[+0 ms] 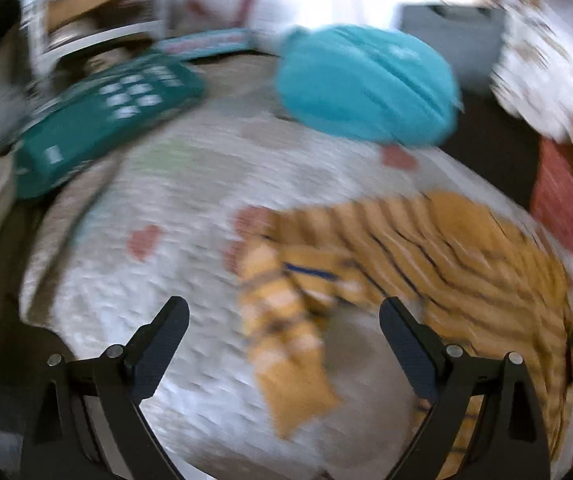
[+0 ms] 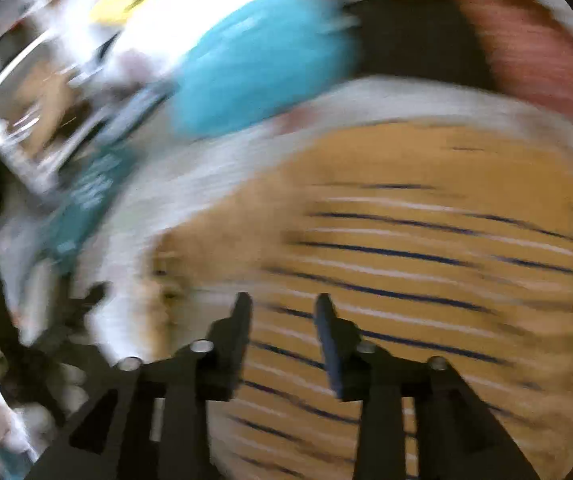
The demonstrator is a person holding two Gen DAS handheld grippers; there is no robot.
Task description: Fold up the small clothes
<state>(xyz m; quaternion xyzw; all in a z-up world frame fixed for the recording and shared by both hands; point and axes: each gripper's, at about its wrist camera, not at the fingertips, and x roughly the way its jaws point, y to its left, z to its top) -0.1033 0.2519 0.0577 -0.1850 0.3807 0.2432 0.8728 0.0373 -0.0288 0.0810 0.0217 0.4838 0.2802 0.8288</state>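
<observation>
A small orange garment with dark and white stripes lies on a white quilted cover; one sleeve points toward me. My left gripper is wide open just above the sleeve, holding nothing. In the right wrist view the same striped garment fills the frame. My right gripper hovers over it with its jaws partly open and nothing between them. Both views are motion-blurred.
A turquoise folded cloth lies beyond the garment, also seen in the right wrist view. A dark green box with white buttons lies at the left. A red cloth and a grey bin are at the right.
</observation>
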